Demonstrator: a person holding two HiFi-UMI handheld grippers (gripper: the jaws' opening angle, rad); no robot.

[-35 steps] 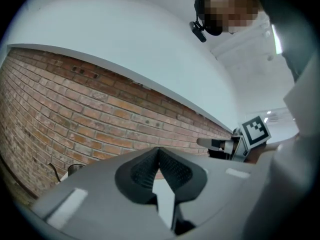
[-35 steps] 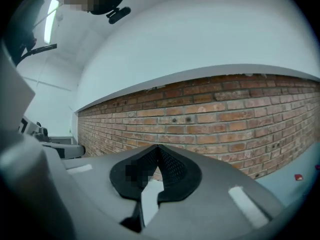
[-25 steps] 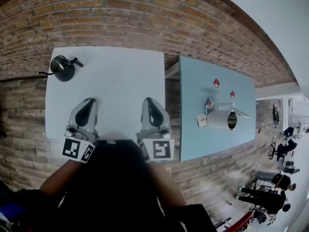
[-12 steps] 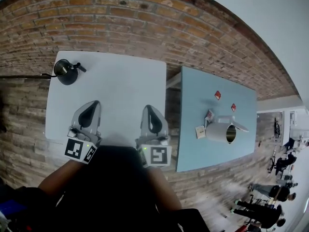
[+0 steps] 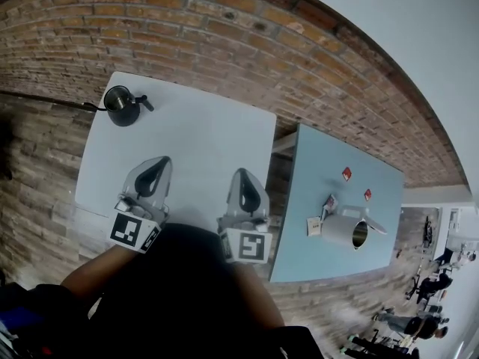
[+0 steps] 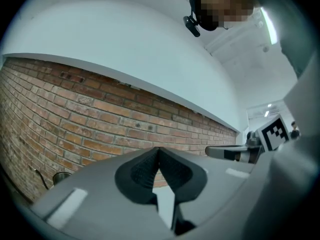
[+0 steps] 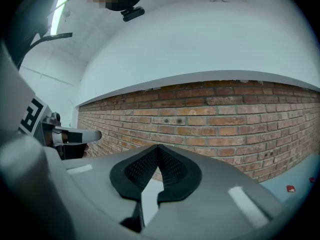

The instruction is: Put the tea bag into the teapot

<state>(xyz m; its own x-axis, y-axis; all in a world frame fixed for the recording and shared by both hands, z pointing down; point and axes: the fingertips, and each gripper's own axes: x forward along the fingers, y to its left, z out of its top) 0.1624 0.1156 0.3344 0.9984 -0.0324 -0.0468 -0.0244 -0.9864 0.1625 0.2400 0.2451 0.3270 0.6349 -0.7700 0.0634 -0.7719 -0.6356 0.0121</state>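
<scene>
A black teapot (image 5: 122, 105) stands at the far left corner of the white table (image 5: 202, 137); its rim (image 6: 61, 176) shows low at the left in the left gripper view. Small red tea bags (image 5: 346, 173) lie on the blue table (image 5: 314, 170) to the right; one tea bag (image 7: 290, 188) shows in the right gripper view. My left gripper (image 5: 159, 163) (image 6: 159, 150) and right gripper (image 5: 245, 174) (image 7: 158, 147) hover side by side over the white table's near part. Both are shut with nothing in them, far from the teapot and the tea bags.
A metal cylinder (image 5: 344, 230) lies on its side on the blue table with a white tag (image 5: 313, 226) and a red packet (image 5: 329, 202) beside it. A cable (image 5: 52, 99) runs left from the teapot. A brick wall stands behind both tables. People stand far right.
The head view has swung, so both tables sit further right and more tilted in the picture. Both grippers stay shut and side by side over the white table.
</scene>
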